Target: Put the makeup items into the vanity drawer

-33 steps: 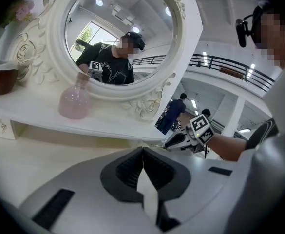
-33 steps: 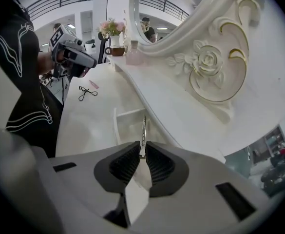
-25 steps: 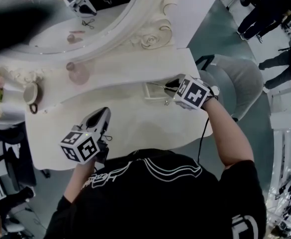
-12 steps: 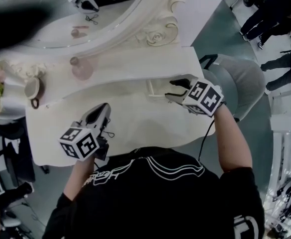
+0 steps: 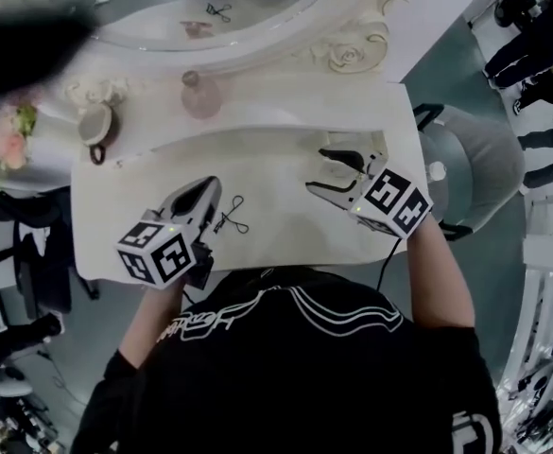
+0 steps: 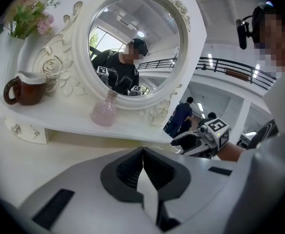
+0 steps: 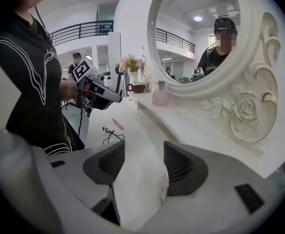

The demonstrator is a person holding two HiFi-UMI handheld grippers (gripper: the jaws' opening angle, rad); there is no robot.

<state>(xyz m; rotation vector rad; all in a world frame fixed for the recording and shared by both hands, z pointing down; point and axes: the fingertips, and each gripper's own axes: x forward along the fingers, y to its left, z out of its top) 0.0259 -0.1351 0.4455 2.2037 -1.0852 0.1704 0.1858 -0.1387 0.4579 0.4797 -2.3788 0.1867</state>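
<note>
The left gripper [image 6: 142,156] has its fingers pressed together with nothing between them. In the head view it points toward 1 o'clock over the near left part of the table [image 5: 276,230]. The eyelash curler [image 5: 231,216] lies flat on the table just beside those fingers, at their 4 o'clock, and they do not touch it. The right gripper view shows a slim pink stick [image 7: 118,124] lying on the table just past the curler, on the side toward the left gripper.

The right gripper [image 5: 325,174] has its fingers wide apart. They have just been opening, and only bare table shows between them. In the head view it points toward 10 o'clock, well apart from the curler. The drawer [image 5: 352,142] sits close at its 1 o'clock, under the raised shelf [image 5: 285,102]; what is in it cannot be made out.

On the shelf, a pink bottle [image 5: 200,96] stands at 12 o'clock from the curler and a mug [image 5: 95,124] at 10 o'clock. The flowers [image 5: 7,140] are farther out toward 9 o'clock. The round mirror [image 5: 229,8] rises behind the shelf at 12 o'clock.
</note>
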